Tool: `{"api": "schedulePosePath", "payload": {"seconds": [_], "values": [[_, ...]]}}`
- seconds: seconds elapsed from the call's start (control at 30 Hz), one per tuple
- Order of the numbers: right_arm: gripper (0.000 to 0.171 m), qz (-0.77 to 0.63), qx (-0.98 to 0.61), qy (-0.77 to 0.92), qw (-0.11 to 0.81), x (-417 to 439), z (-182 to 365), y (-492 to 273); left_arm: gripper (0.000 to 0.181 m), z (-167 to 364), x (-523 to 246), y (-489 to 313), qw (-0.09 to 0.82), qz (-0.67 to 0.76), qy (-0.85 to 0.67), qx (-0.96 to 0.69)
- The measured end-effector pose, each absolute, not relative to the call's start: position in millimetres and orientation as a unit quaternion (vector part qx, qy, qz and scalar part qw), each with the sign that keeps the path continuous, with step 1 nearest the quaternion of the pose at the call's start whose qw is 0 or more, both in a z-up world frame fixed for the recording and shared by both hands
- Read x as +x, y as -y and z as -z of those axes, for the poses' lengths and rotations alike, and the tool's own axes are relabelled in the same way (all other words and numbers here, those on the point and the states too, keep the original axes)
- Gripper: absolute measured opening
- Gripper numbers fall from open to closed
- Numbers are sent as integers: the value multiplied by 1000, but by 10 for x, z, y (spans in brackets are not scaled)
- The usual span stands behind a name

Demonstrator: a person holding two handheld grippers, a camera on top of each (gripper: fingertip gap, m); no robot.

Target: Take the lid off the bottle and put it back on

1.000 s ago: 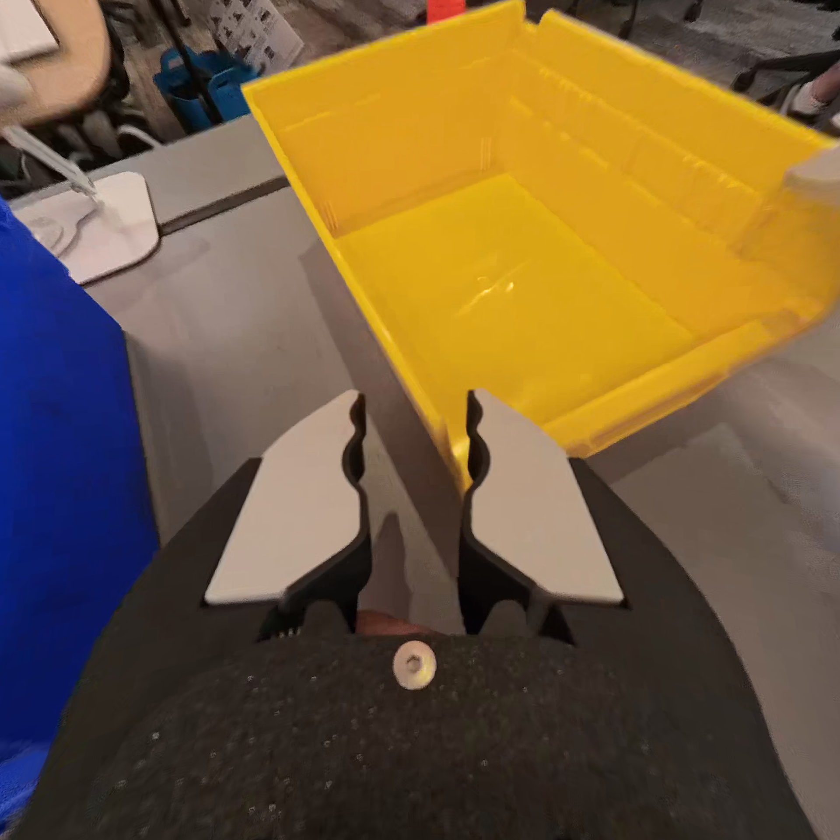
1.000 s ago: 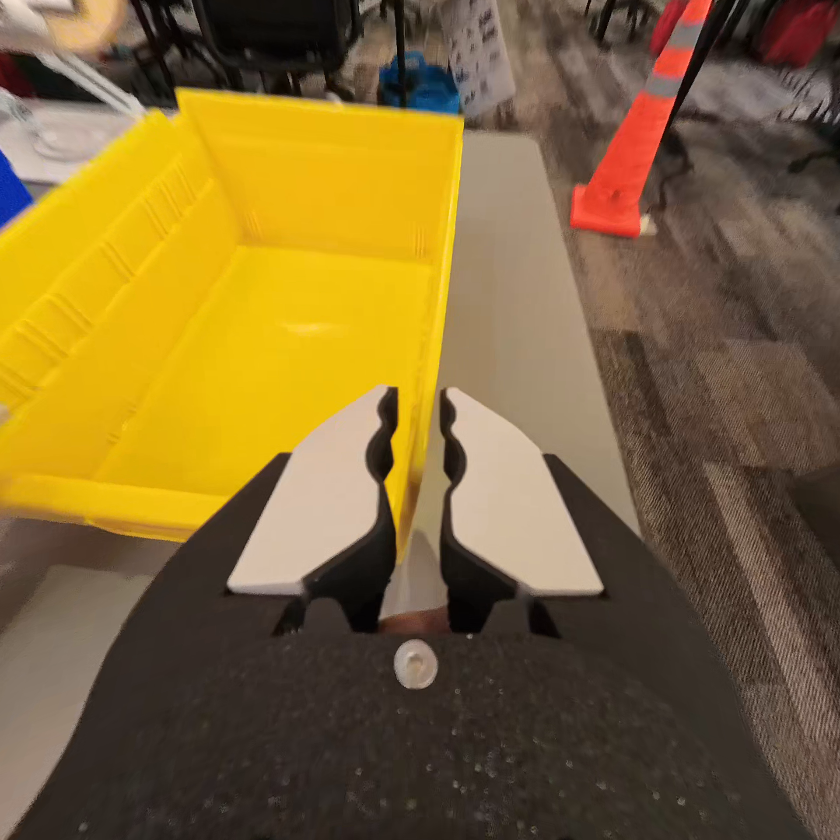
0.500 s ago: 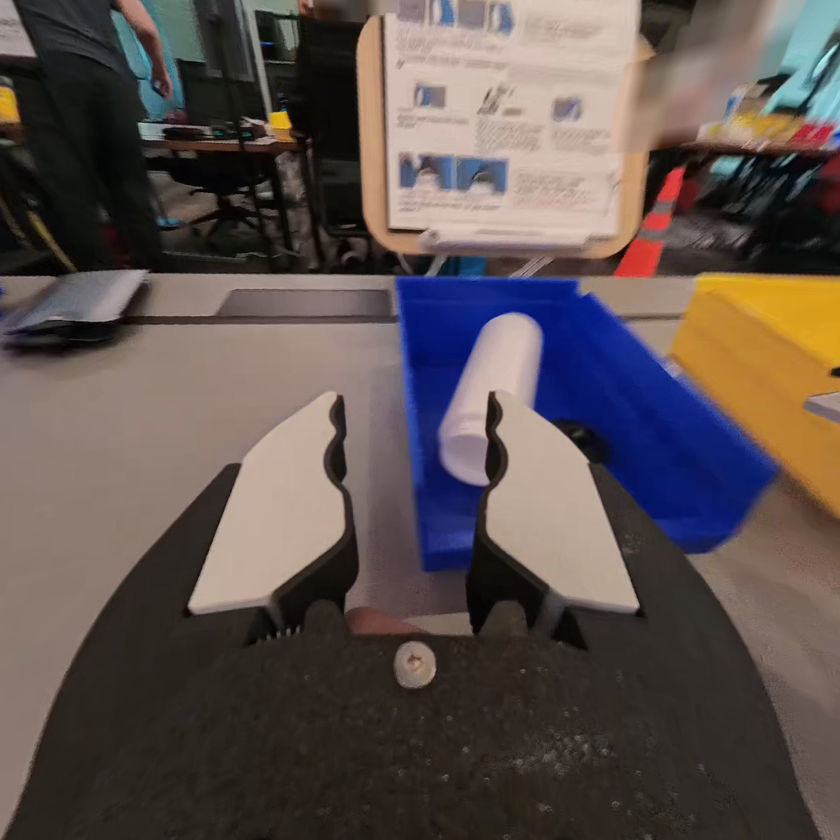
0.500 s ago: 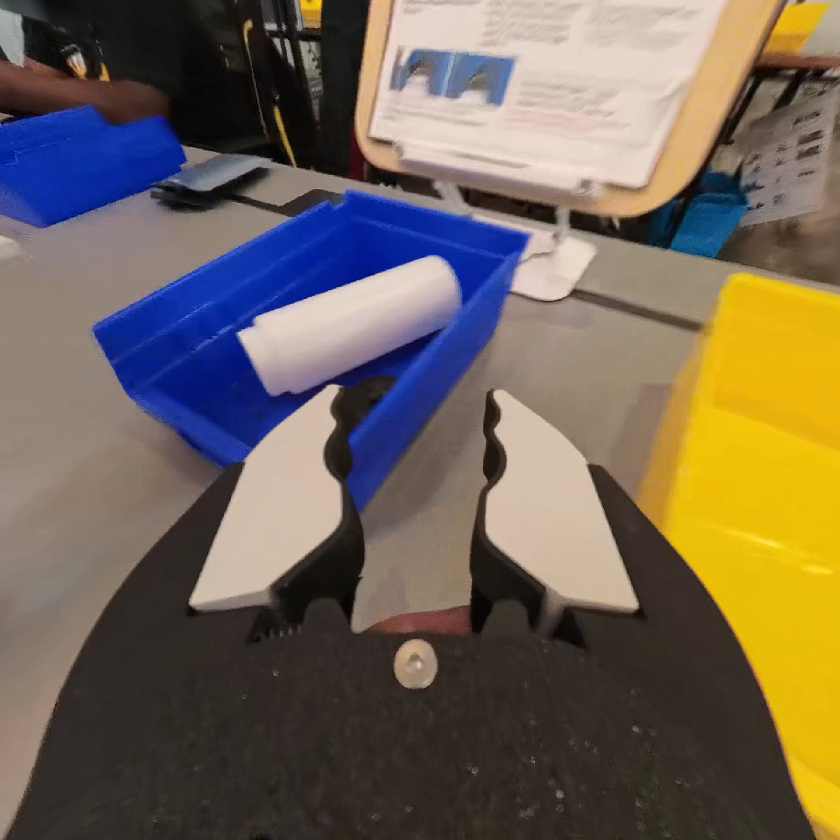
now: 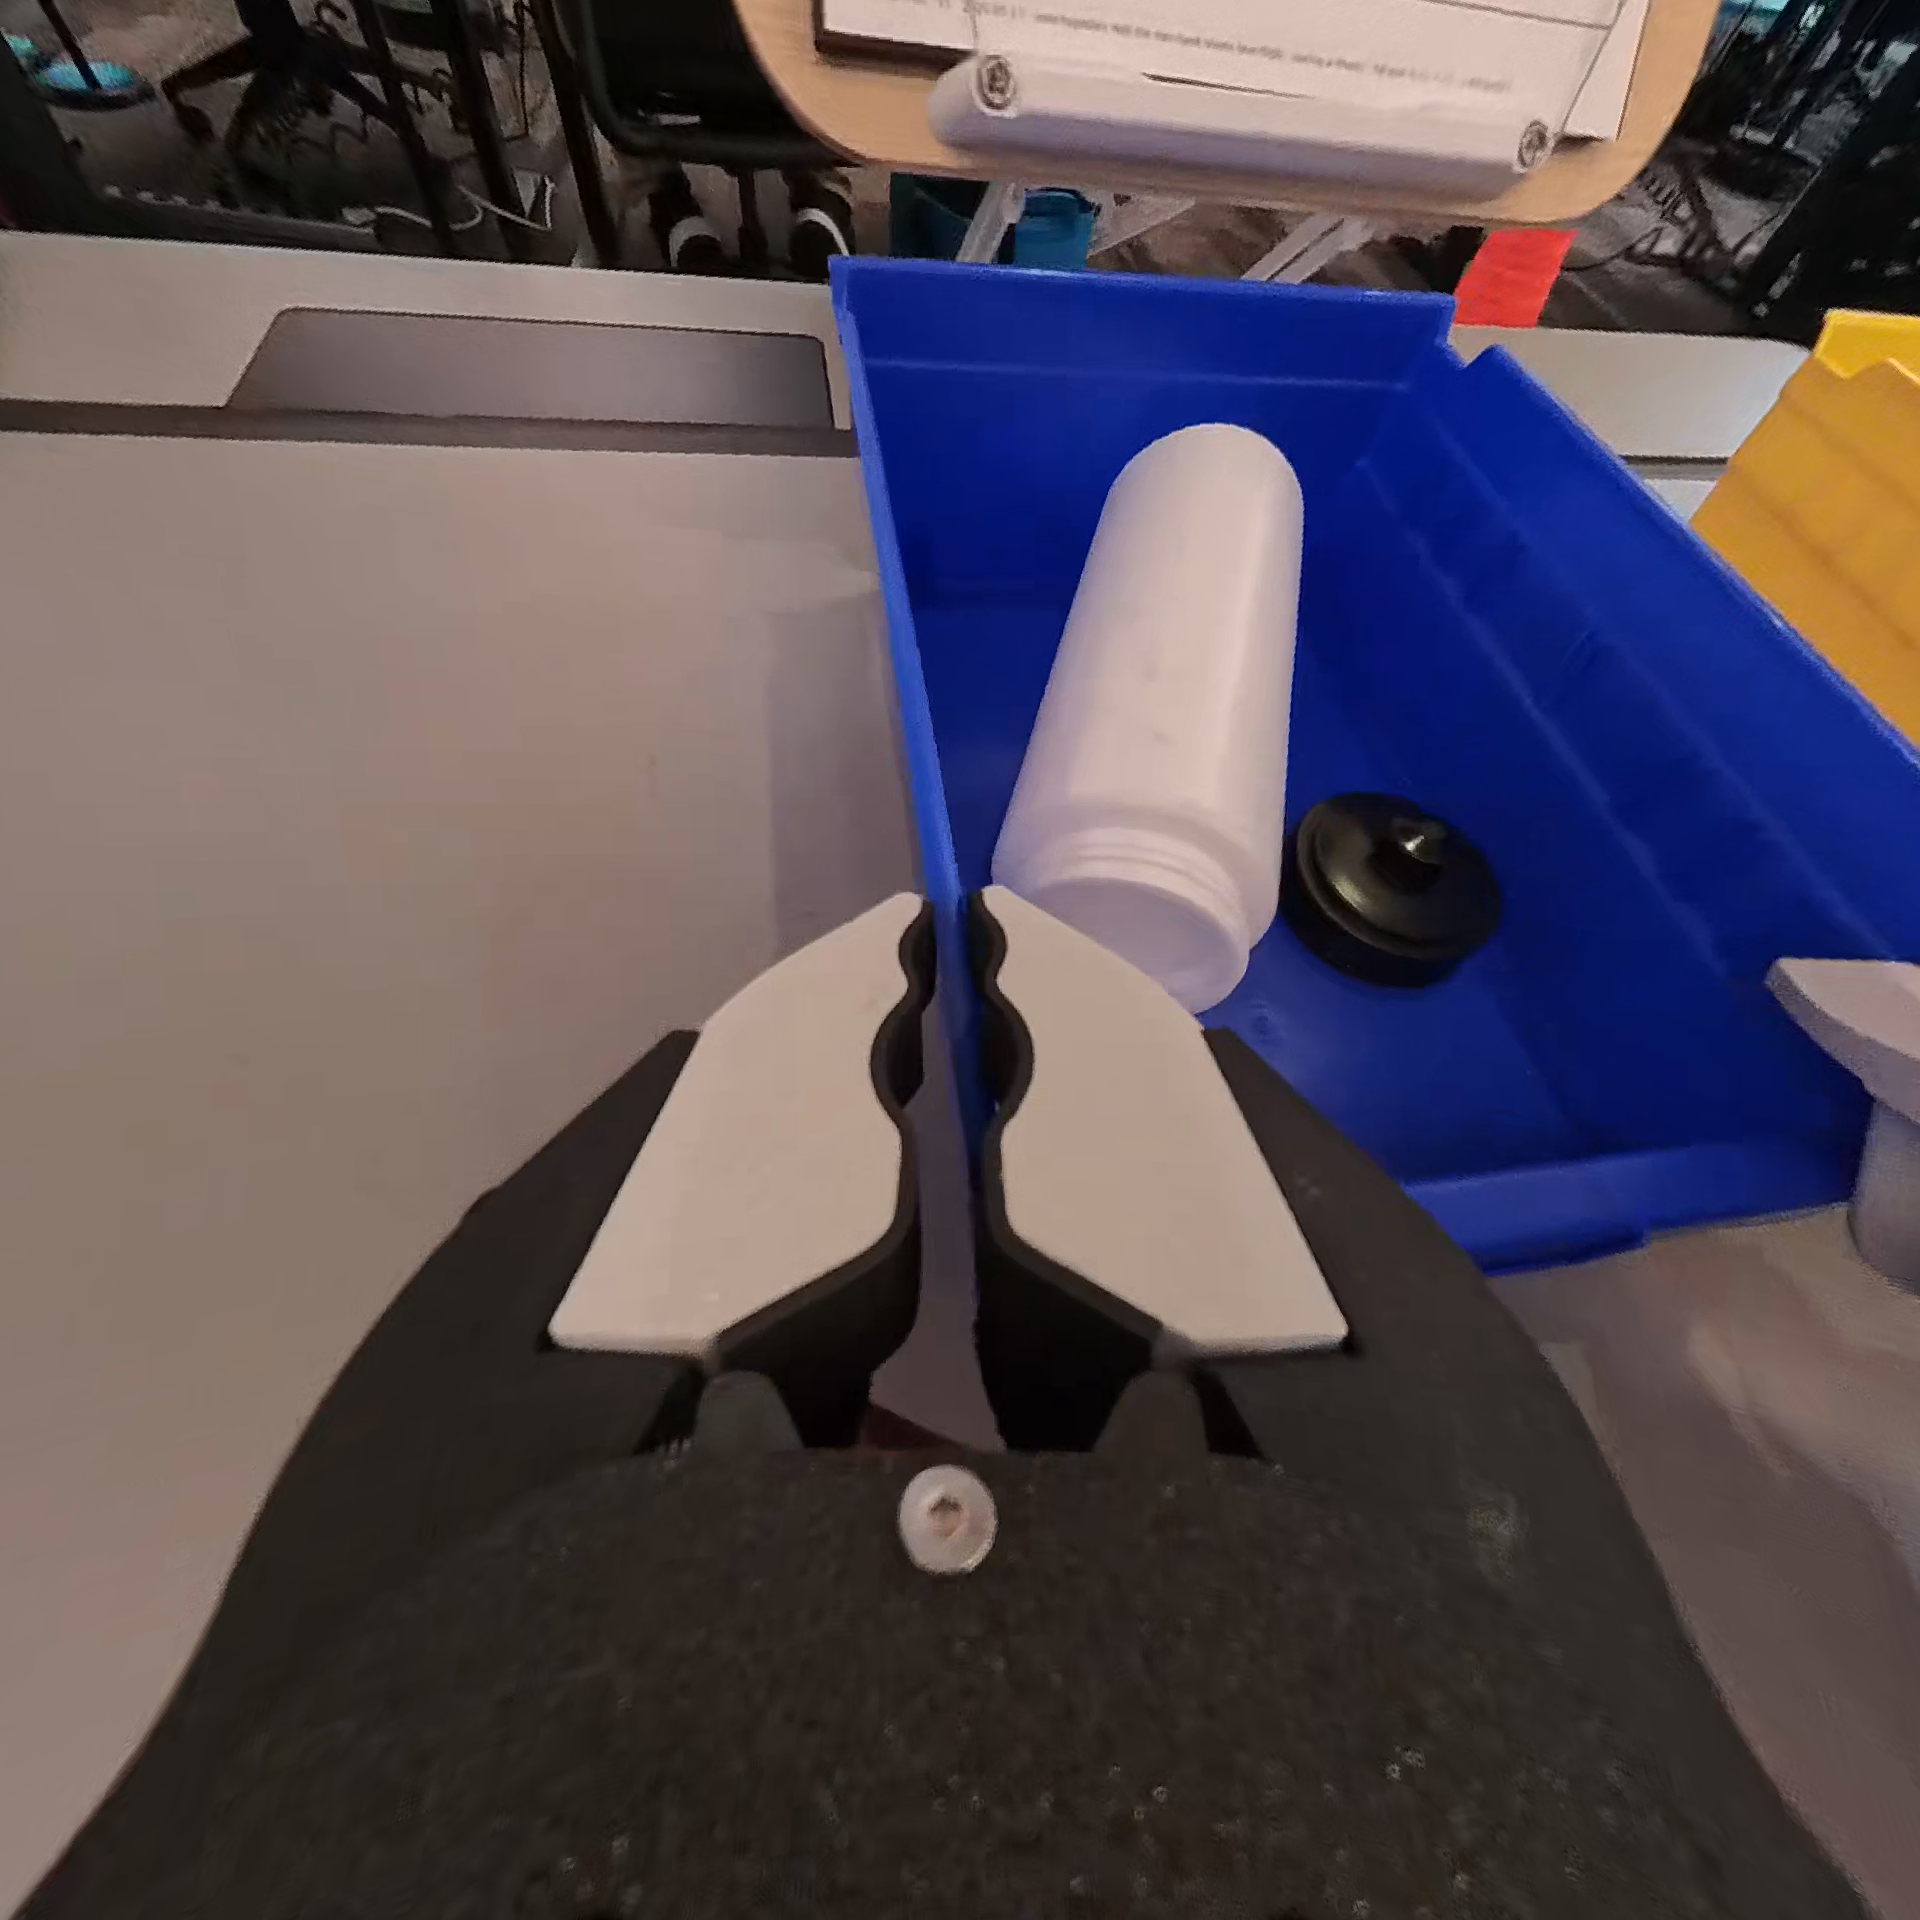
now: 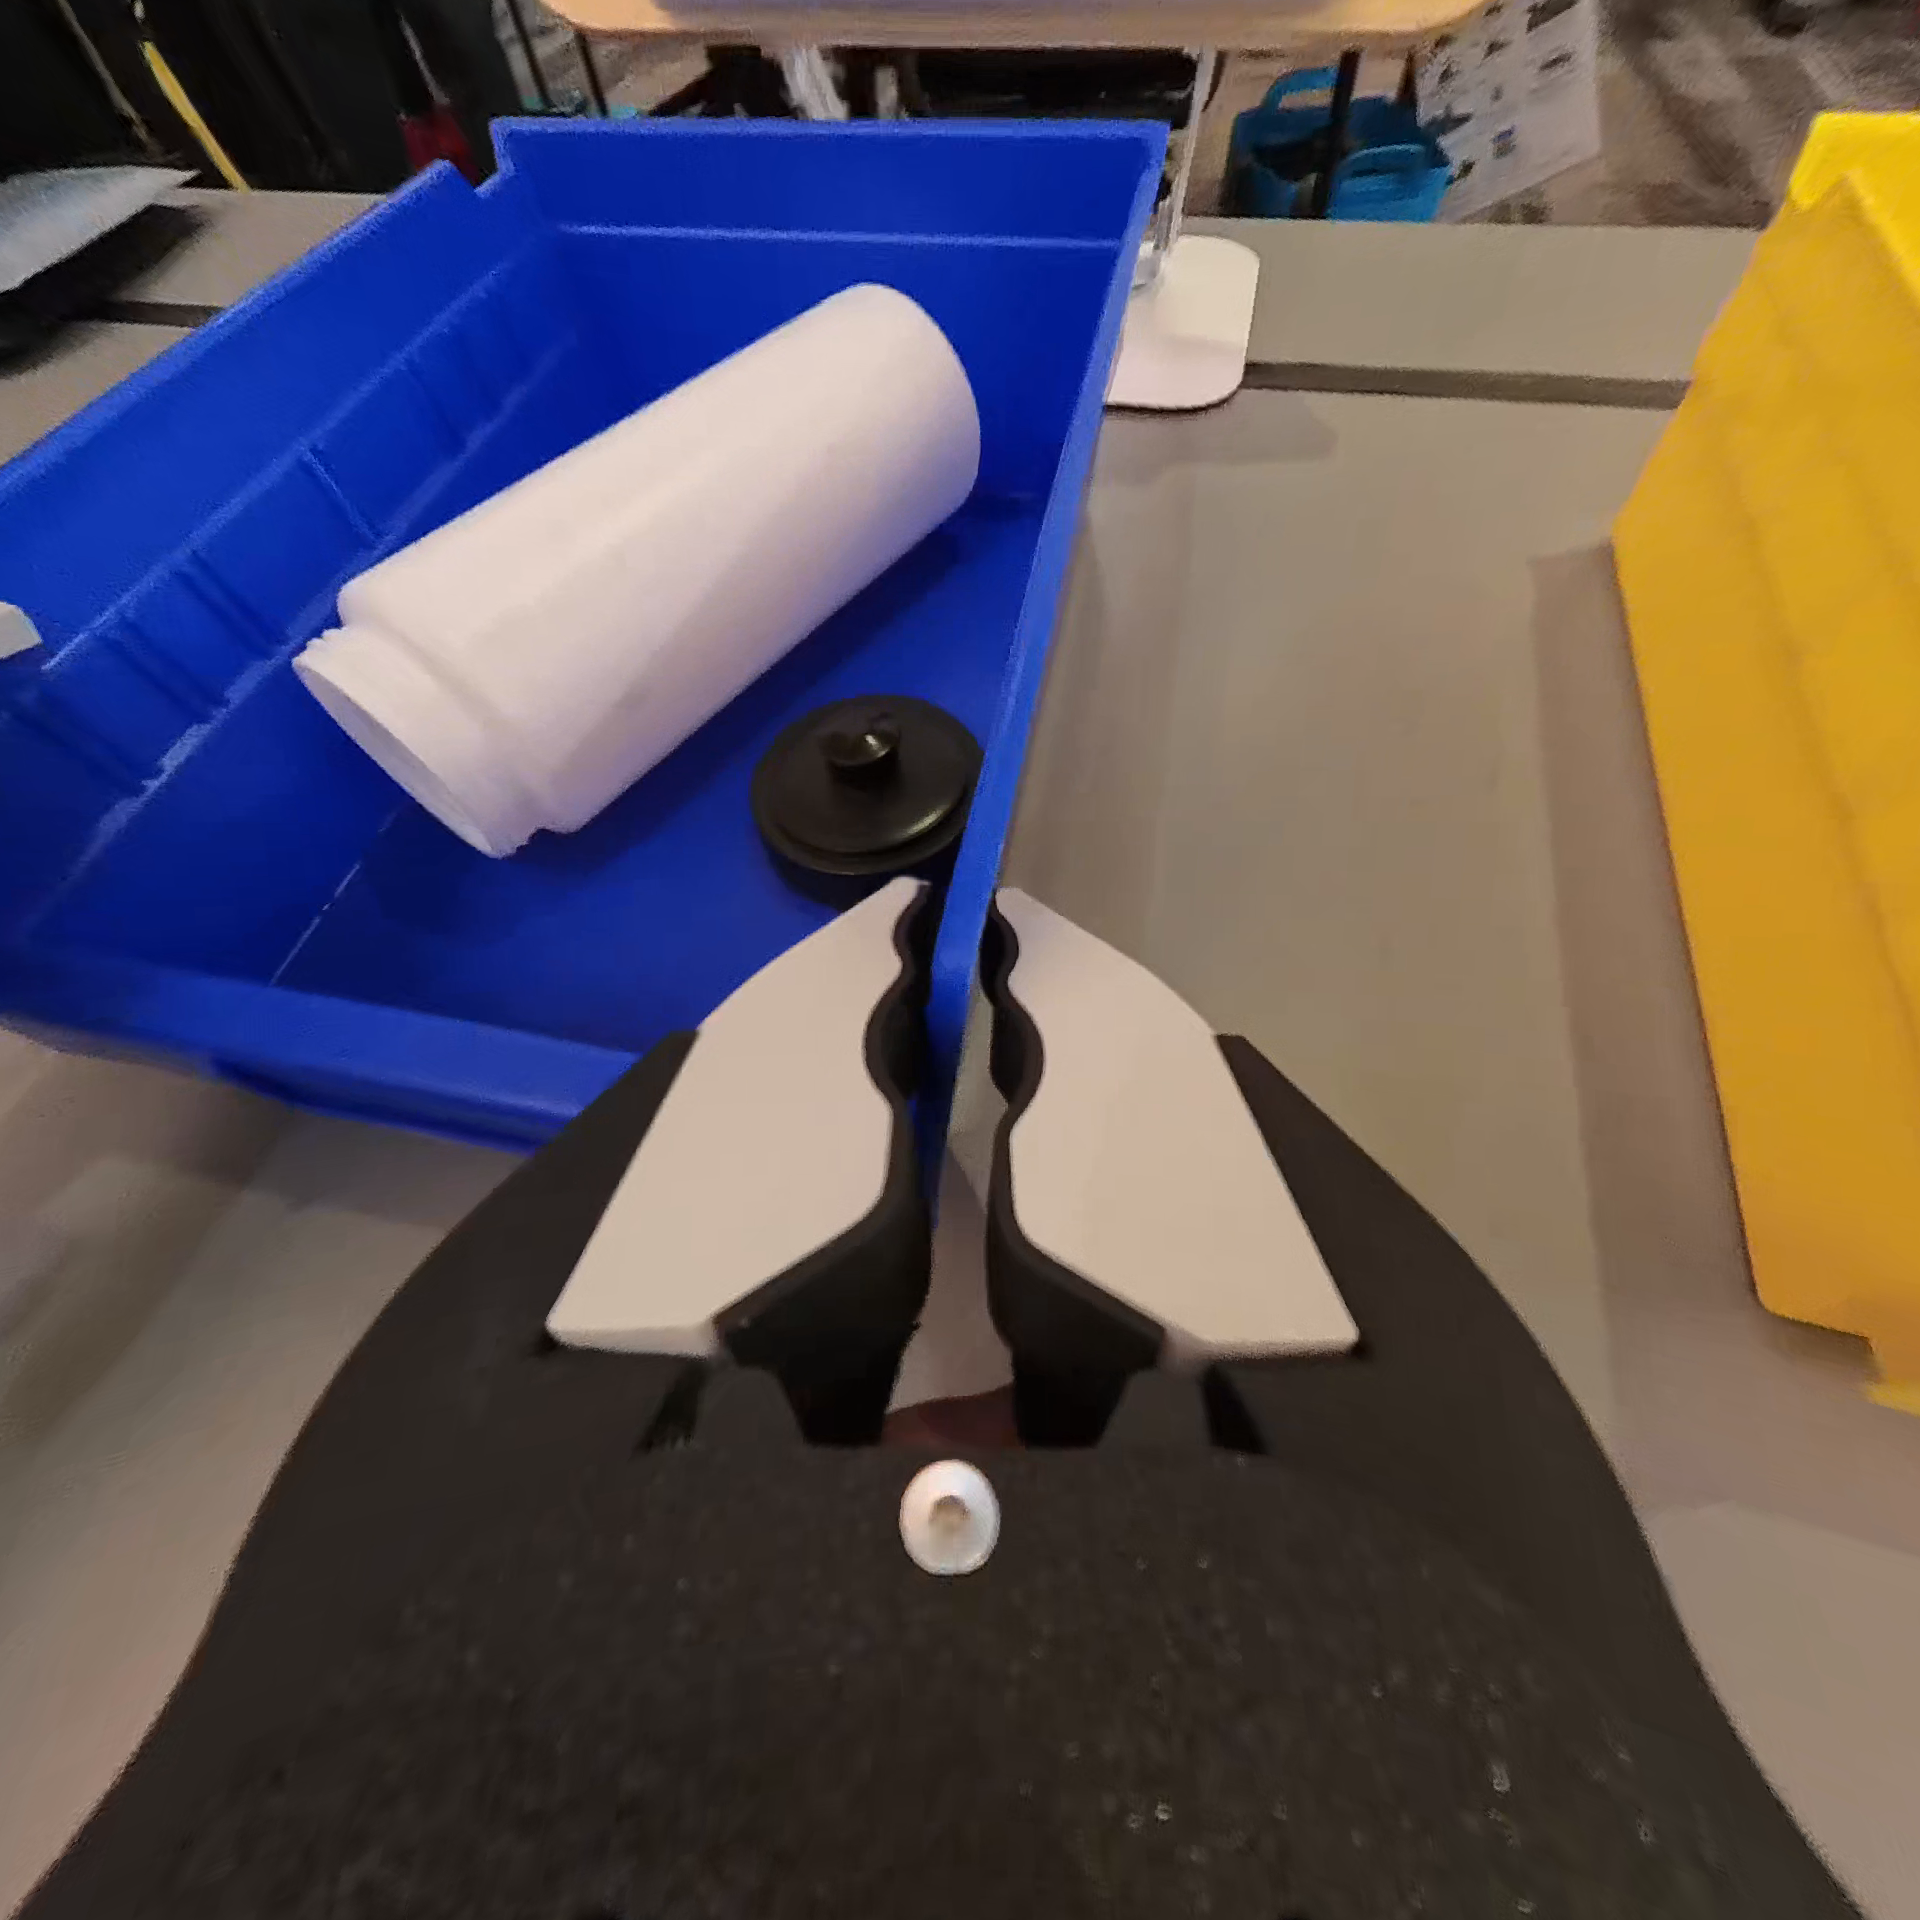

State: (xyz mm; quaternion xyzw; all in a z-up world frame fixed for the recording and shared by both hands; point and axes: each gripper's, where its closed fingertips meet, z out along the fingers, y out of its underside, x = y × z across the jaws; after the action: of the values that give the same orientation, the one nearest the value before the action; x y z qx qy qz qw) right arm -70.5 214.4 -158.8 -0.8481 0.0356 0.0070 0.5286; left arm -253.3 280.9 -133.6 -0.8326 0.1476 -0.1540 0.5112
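Observation:
A white bottle (image 5: pixel 1164 707) lies on its side in a blue bin (image 5: pixel 1610 707), its threaded open mouth towards me. Its black lid (image 5: pixel 1392 894) lies loose on the bin floor beside the mouth, knob up. My left gripper (image 5: pixel 948 914) is shut on the bin's left wall near the front. In the right wrist view, my right gripper (image 6: pixel 956 904) is shut on the right wall of the bin (image 6: pixel 260 343), just in front of the lid (image 6: pixel 868 784) and to the right of the bottle (image 6: pixel 644 582).
A yellow bin (image 6: pixel 1787 727) stands to the right of the blue one on the grey table (image 5: pixel 416 727); it also shows in the left wrist view (image 5: pixel 1829 540). A clipboard stand (image 5: pixel 1247 104) rises behind the blue bin, with its white base (image 6: pixel 1184 322) on the table.
Both grippers swung away from the yellow bin to the blue bin. Both were open half a second ago and have closed on the blue bin's side walls.

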Motion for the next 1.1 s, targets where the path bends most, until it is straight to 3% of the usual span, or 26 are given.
{"api": "schedulePosePath", "payload": {"seconds": [0.17, 0.5, 0.67, 0.8, 0.93, 1.03, 1.1], "values": [[5, -12, -830, -31, 557, -1099, 1433, -2160, 4, 1162, -2998, -2804, 543, 126, -153, -816], [5, -73, -818, 23, 570, -2745, 1208, -2603, 4, 800, -4695, -3024, 614, 44, -71, -785], [6, -79, -830, 23, 552, -3238, 1420, -2791, 4, 1138, -5142, -3274, 585, 55, -69, -806], [11, -67, -832, 46, 549, -3373, 1542, -2816, 4, 1304, -5218, -3369, 564, 149, -26, -812], [15, -105, -831, 80, 540, -3413, 1536, -2815, 4, 1313, -5250, -3361, 556, 101, -34, -824], [25, -162, -835, 101, 516, -3373, 1480, -2704, 29, 1199, -5267, -3294, 569, 47, -55, -819], [33, -211, -829, 134, 501, -3333, 1378, -2524, 33, 974, -5241, -3193, 595, 46, -54, -801]]}}
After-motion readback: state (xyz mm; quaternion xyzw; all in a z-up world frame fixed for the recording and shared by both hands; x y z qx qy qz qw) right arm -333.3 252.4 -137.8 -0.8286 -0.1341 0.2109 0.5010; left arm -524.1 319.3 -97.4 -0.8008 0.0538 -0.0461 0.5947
